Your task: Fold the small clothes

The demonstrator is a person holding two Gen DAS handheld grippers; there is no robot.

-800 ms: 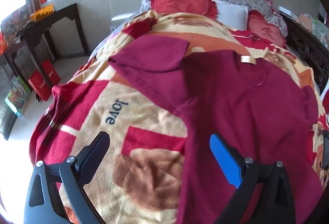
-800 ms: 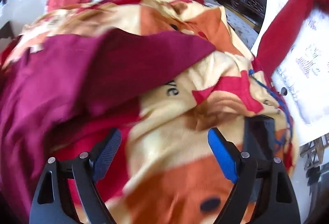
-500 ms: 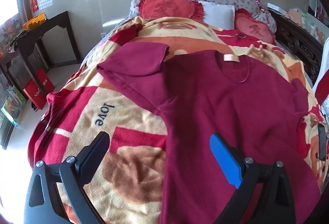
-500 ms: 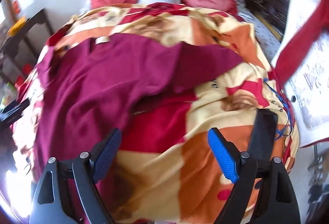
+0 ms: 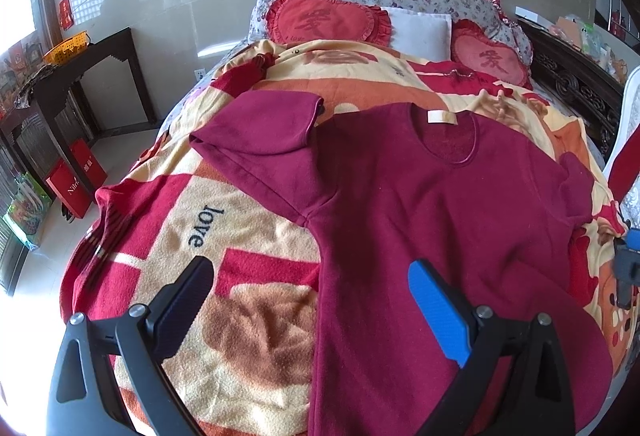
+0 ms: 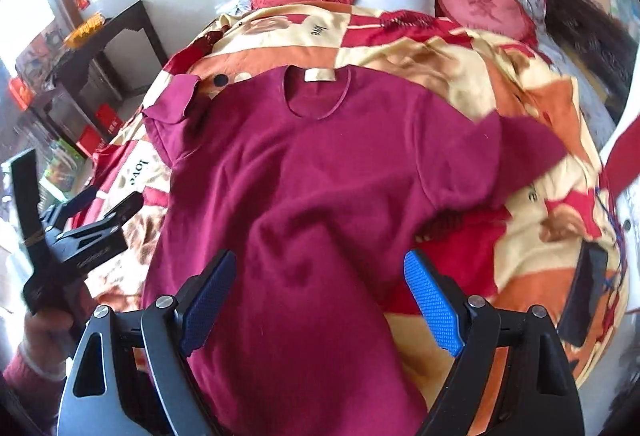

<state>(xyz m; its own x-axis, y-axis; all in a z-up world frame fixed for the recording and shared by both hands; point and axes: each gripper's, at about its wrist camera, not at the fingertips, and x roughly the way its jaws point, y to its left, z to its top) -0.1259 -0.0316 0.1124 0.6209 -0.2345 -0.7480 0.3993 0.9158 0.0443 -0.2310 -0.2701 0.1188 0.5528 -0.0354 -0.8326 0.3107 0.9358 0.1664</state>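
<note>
Counting one shirt (image 5: pixel 420 216), three cushions (image 5: pixel 328 18)

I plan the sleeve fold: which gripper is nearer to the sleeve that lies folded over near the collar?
Left. The left gripper hovers open below the folded sleeve, on its side of the maroon shirt. The right gripper hovers open over the shirt's middle, farther away.

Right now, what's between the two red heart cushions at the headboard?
A white pillow sits between the left heart cushion and the right heart cushion. Both wrist views show it.
</note>
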